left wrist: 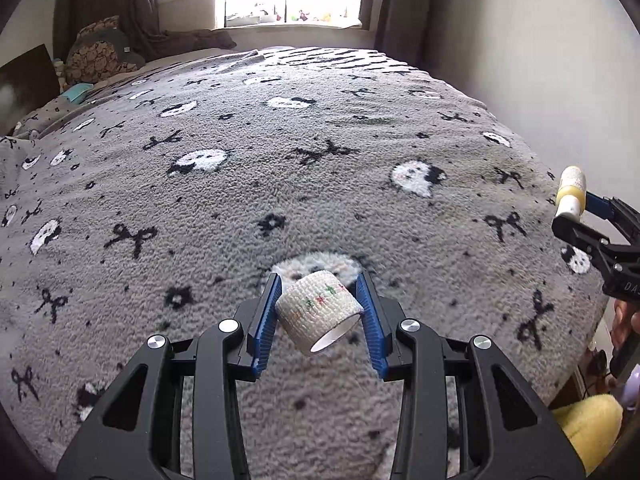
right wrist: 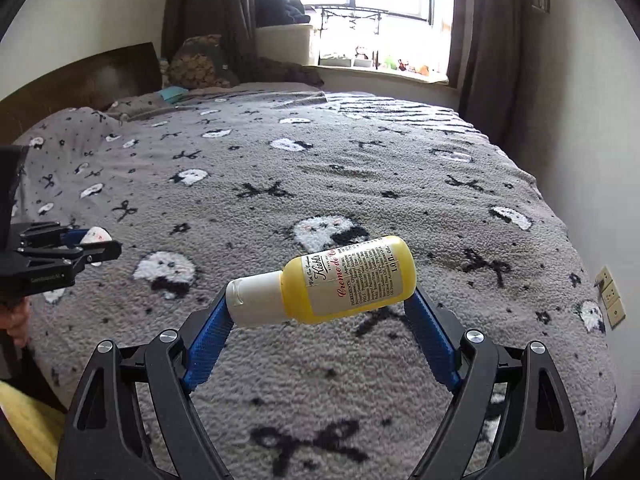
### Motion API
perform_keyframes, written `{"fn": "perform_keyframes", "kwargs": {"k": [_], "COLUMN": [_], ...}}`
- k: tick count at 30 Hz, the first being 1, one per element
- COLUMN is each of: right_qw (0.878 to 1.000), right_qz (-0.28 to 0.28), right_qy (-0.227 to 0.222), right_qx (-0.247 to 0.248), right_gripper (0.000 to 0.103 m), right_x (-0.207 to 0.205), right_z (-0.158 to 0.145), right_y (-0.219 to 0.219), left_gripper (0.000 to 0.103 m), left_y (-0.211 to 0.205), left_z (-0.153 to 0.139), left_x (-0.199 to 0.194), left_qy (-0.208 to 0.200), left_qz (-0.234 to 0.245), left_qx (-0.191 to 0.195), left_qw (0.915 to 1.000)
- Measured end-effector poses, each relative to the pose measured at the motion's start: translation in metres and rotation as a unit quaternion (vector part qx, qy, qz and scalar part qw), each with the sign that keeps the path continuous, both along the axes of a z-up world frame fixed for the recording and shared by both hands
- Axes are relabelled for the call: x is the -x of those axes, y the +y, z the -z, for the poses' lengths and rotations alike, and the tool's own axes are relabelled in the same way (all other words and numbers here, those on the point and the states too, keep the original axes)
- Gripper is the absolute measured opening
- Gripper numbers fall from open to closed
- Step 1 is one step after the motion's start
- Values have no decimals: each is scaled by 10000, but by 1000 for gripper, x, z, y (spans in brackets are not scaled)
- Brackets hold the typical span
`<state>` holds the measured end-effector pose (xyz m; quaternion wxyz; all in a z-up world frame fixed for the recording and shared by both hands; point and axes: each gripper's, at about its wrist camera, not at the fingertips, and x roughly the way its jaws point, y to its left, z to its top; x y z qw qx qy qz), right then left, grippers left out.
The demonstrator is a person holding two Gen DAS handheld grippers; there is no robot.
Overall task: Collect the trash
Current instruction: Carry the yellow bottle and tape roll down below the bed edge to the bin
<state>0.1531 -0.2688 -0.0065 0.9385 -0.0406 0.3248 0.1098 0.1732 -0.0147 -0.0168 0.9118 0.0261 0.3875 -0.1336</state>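
Observation:
My left gripper (left wrist: 319,294) is shut on a white bandage roll (left wrist: 320,314) with small coloured marks, held just above the grey blanket (left wrist: 280,160). My right gripper (right wrist: 320,294) is shut on a small yellow lotion bottle (right wrist: 332,280) with a white cap, held sideways above the blanket (right wrist: 360,168). In the left wrist view the right gripper (left wrist: 576,212) shows at the right edge with the bottle (left wrist: 572,192). In the right wrist view the left gripper (right wrist: 96,244) shows at the left edge with the roll (right wrist: 95,236).
The bed fills both views under a grey fleece blanket with ghost and bow patterns. Pillows and a headboard (right wrist: 80,80) lie at the far left. A window with curtains (right wrist: 396,12) is behind. A wall (right wrist: 592,160) runs along the right. Something yellow (left wrist: 588,428) sits by the bed's near edge.

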Motion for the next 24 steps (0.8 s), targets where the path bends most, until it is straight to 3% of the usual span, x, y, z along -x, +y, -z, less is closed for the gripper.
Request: {"fn": "perform_keyframes", "kwargs": {"k": [11, 16, 20, 24], "right_qw": [9964, 9913, 9919, 9926], "right_qz": [-470, -868, -967, -972], "right_qy": [-476, -321, -278, -143], "right_qx": [-512, -932, -769, -708], "right_gripper": [85, 85, 85, 85], "right_x": [111, 150, 178, 201], "right_z": [-29, -8, 18, 45], "right_y": [2, 16, 39, 56], "left_gripper": [37, 37, 37, 37], "left_y": [-15, -20, -20, -14], "left_z": [-17, -11, 7, 33], "left_x": [125, 174, 204, 222], "left_qy": [-539, -686, -666, -396], "left_qz": [595, 808, 838, 793], "left_qx": [-47, -9, -44, 167], "left_qw": [9968, 9944, 9942, 9959]}}
